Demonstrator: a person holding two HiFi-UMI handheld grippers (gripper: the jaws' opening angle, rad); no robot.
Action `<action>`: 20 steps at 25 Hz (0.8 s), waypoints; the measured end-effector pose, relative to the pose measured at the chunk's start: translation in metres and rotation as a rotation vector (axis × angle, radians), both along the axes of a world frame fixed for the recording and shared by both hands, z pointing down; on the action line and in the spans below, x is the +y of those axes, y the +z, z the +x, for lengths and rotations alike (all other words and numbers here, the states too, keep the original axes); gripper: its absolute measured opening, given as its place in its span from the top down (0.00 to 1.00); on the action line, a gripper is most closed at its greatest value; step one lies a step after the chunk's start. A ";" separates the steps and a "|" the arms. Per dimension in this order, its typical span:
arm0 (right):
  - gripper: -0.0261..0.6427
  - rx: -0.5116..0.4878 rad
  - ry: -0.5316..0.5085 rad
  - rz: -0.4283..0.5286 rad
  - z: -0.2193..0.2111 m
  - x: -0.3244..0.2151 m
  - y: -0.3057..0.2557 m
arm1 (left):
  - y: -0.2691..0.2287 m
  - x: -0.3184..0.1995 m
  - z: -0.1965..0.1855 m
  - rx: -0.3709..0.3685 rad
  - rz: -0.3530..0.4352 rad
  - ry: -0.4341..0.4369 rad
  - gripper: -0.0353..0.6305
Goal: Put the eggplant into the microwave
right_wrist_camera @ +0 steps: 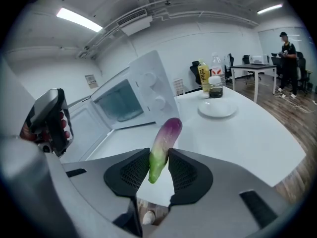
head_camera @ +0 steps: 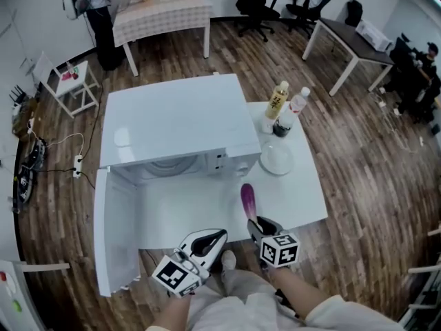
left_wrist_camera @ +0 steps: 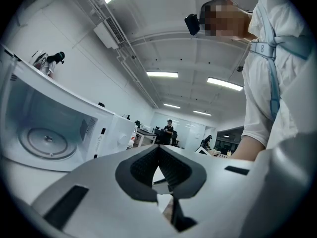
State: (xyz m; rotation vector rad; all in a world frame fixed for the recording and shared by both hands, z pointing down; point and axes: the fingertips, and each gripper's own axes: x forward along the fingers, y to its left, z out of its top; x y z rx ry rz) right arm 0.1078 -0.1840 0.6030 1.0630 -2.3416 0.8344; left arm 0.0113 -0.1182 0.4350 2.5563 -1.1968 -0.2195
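As the head view looks steeply down, a white worktop [head_camera: 306,195] fills the middle of a wood-floored office. A large white microwave [head_camera: 172,119] sits on the worktop's left and rear part. Its door [head_camera: 114,233] hangs wide open on the left and reaches toward the person. The left gripper view looks into the open cavity, where a round glass turntable [left_wrist_camera: 47,142] lies on the floor of the oven.

To the right of the microwave is a round white plate [head_camera: 277,158]. Just behind the plate stand a yellow-labelled bottle [head_camera: 278,101], a clear bottle [head_camera: 298,102] with a red label, and a small dark jar [head_camera: 282,127].

At the near edge of the worktop the person holds the two grippers side by side. The right gripper [head_camera: 258,225] is clamped on the eggplant [head_camera: 248,200], with both ribbed pads pressing on its green stem end. The purple end sticks out past the jaws and points toward the microwave. The eggplant is outside the oven, held over bare worktop in front of the control panel, to the right of the open cavity.

The left gripper [head_camera: 210,238] is in front of the open cavity. Its jaw tips are together and nothing is between them.
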 end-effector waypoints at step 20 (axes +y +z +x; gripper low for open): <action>0.76 -0.022 -0.410 0.242 -0.161 0.003 -0.049 | 0.017 0.038 -0.083 -0.004 -0.017 -0.207 0.94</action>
